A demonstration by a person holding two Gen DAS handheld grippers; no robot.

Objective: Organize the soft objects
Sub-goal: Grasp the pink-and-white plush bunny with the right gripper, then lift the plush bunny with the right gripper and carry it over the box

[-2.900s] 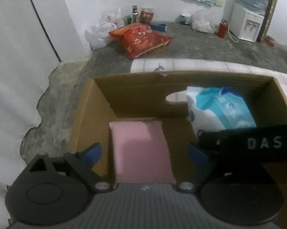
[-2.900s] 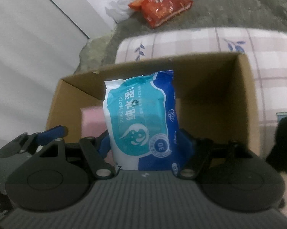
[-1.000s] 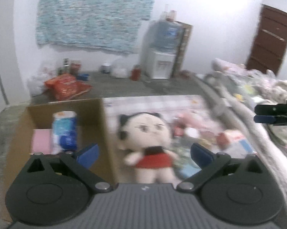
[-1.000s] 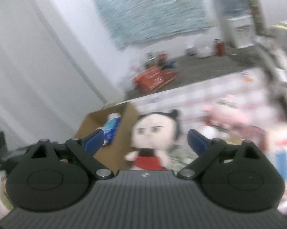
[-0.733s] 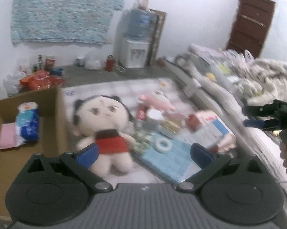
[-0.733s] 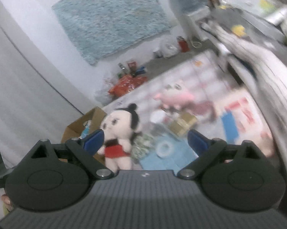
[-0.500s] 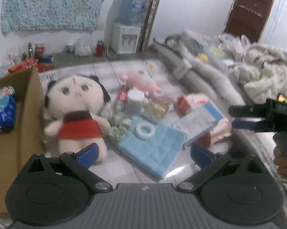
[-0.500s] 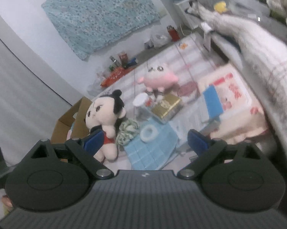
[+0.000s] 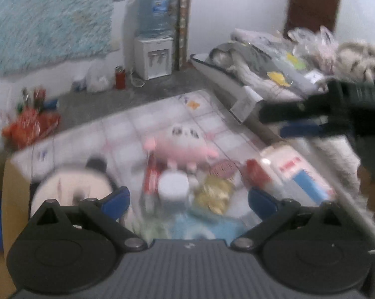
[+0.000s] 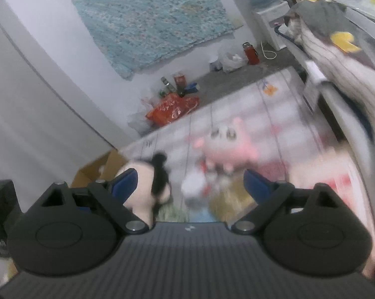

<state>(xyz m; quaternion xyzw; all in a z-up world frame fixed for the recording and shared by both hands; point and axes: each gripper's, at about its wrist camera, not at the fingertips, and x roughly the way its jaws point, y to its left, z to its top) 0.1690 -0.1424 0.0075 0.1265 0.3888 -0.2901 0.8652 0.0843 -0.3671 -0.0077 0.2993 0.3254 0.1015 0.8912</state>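
Pink plush [image 9: 181, 147], rounded and fuzzy, lies on the checked mat [image 9: 127, 129] behind a blurred heap of packets. Black-haired doll [image 9: 73, 184] lies beside the cardboard box [image 9: 13, 189]. Left claw [image 9: 187, 200] spread wide, empty; right claw [image 10: 190, 184] likewise.

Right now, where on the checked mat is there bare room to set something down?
Bare checked mat lies behind the pink plush, toward the grey floor. It is crowded in front: doll, white jar, gold packet, red-and-blue pack.
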